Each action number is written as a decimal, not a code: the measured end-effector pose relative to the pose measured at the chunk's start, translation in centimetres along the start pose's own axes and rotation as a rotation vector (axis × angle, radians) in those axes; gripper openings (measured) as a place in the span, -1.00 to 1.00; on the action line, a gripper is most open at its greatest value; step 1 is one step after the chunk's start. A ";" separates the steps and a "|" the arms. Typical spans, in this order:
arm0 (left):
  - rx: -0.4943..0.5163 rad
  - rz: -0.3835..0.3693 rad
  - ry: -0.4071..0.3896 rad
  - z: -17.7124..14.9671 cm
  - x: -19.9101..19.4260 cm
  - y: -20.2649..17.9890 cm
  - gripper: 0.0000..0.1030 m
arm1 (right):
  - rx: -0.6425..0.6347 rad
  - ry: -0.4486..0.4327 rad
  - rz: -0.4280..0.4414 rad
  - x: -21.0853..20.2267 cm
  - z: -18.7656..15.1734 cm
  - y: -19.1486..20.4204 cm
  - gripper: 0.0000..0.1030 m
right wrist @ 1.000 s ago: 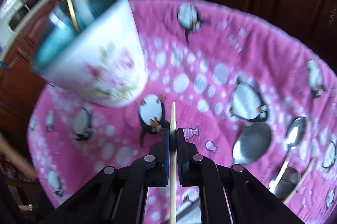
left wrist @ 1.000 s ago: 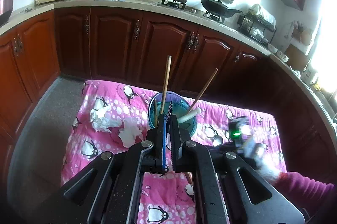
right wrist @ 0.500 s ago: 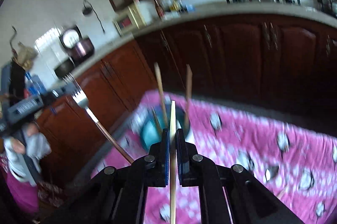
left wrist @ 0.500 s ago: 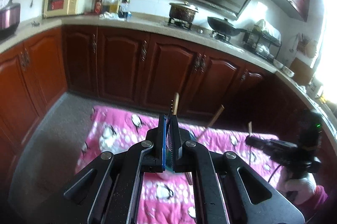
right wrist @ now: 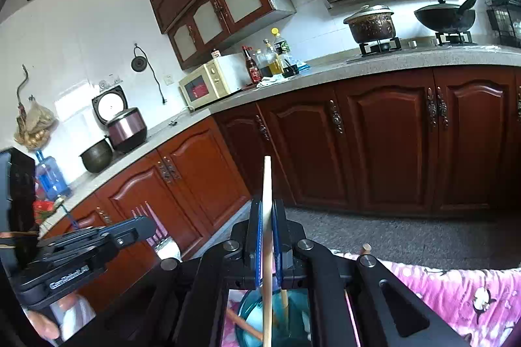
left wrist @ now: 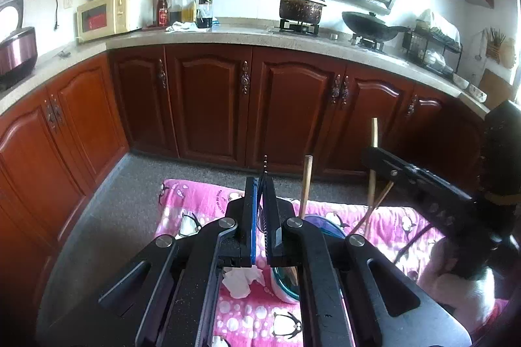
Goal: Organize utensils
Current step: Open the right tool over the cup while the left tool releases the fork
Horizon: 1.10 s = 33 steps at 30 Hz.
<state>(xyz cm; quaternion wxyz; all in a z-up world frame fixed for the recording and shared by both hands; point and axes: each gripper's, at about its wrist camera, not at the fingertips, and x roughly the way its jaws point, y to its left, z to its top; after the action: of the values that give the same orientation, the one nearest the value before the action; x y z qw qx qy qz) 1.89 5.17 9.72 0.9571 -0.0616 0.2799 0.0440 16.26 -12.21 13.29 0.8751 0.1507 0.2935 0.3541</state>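
- The right claw (right wrist: 267, 210) is clamped on a pale chopstick (right wrist: 267, 184). It has come up from low over the pink blanket (right wrist: 456, 288); the blue cup (right wrist: 257, 314) now sits right under it.
- The left claw (left wrist: 260, 194) is clamped on a fork (left wrist: 264, 166). It has tipped up, so the cup (left wrist: 286, 285) looks lower, under its fingers.
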 end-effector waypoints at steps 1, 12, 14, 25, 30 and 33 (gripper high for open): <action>0.004 0.003 0.001 0.0 0.4 -0.1 -0.96 | -0.013 -0.009 -0.017 0.5 -0.2 0.1 -0.90; 0.058 0.015 0.025 -1.7 2.8 -1.7 -0.96 | -0.062 0.027 -0.052 2.0 -4.1 -2.1 -0.90; 0.052 0.011 0.041 -2.0 3.3 -1.7 -0.96 | -0.072 0.050 -0.044 1.4 -4.7 -2.6 -0.90; -0.036 -0.012 0.134 -3.3 4.8 -1.3 -0.94 | 0.001 0.219 -0.015 0.1 -7.3 -5.5 -0.72; -0.084 -0.021 0.125 -3.0 3.7 -1.0 -0.41 | 0.020 0.221 -0.033 -1.5 -7.1 -6.1 -0.53; -0.097 -0.031 0.120 -2.8 2.8 -0.9 -0.24 | 0.029 0.234 -0.040 -2.3 -7.3 -6.1 -0.47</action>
<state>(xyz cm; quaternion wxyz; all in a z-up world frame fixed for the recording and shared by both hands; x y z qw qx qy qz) 2.82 4.01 5.93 0.9351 -0.1146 0.3331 0.0389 13.67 -17.74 5.61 0.8395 0.1149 0.4015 0.3476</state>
